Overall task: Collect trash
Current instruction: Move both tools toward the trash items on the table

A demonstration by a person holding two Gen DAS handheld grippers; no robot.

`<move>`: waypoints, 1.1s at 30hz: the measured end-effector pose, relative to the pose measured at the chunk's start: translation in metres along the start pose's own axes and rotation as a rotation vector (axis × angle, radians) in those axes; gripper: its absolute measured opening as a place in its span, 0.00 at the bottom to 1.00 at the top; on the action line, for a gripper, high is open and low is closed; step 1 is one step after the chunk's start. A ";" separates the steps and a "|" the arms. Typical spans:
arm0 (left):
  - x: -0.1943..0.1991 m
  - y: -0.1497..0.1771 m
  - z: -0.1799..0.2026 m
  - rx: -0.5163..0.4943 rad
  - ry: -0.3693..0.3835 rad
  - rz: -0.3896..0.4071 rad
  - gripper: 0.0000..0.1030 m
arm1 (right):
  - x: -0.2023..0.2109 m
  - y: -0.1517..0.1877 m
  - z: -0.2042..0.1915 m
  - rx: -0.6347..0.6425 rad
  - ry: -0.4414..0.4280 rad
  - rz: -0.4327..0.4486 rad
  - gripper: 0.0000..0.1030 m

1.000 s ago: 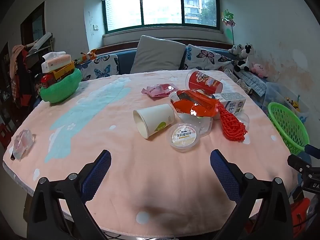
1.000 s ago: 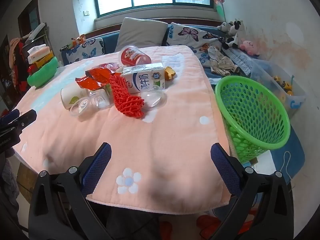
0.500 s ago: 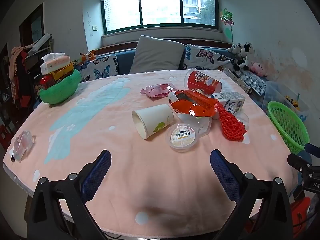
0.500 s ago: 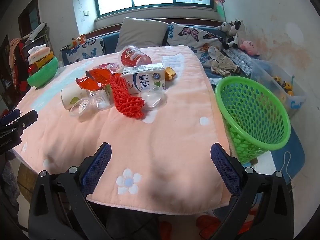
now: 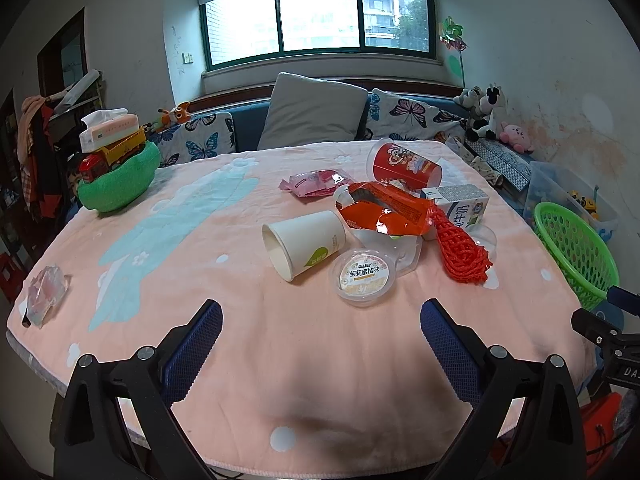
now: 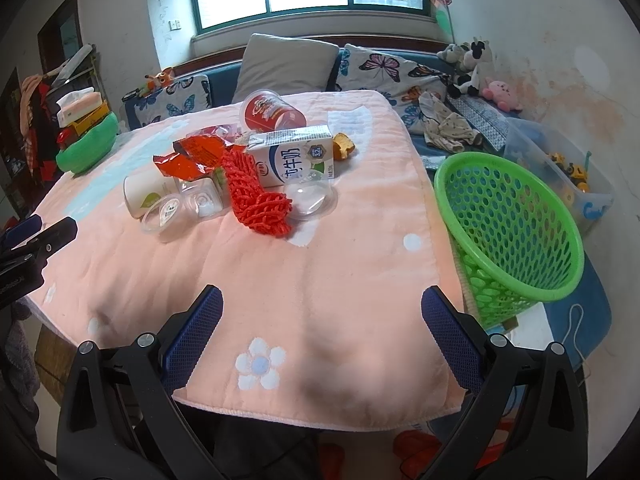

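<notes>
Hovering unchanged, both hand-held grippers, left [image 5: 320,332] and right [image 6: 322,320], gape empty; trash [image 5: 376,224] unmoved.

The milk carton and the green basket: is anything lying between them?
Almost nothing. In the right wrist view, only bare pink tablecloth and the table's edge separate the milk carton from the green basket; a small orange scrap sits just beside the carton.

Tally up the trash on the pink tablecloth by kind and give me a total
Cups: 2, the white paper cup and the red printed cup.
Wrappers: 2, the orange foil wrapper and the pink wrapper.
Milk cartons: 1, the milk carton.
Red foam nets: 1, the red net.
Clear plastic tubs and lids: 3.
Total: 9, not counting a small orange scrap behind the carton.
</notes>
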State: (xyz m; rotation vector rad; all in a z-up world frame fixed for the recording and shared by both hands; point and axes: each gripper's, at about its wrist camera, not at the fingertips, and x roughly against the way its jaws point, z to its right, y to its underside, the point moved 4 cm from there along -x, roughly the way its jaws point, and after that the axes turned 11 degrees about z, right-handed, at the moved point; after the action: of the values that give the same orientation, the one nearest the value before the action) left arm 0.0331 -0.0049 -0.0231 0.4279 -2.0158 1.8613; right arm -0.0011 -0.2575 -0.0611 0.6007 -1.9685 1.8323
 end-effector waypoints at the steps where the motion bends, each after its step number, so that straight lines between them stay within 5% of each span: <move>1: 0.000 0.000 0.000 0.000 0.001 0.001 0.93 | 0.000 0.000 0.000 0.001 -0.001 -0.001 0.96; 33: -0.010 -0.002 0.003 -0.010 -0.002 -0.008 0.93 | -0.005 0.000 -0.003 0.003 -0.012 -0.006 0.96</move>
State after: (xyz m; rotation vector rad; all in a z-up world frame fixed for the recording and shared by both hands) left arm 0.0421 -0.0087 -0.0263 0.4346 -2.0203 1.8464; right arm 0.0033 -0.2540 -0.0641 0.6186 -1.9696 1.8332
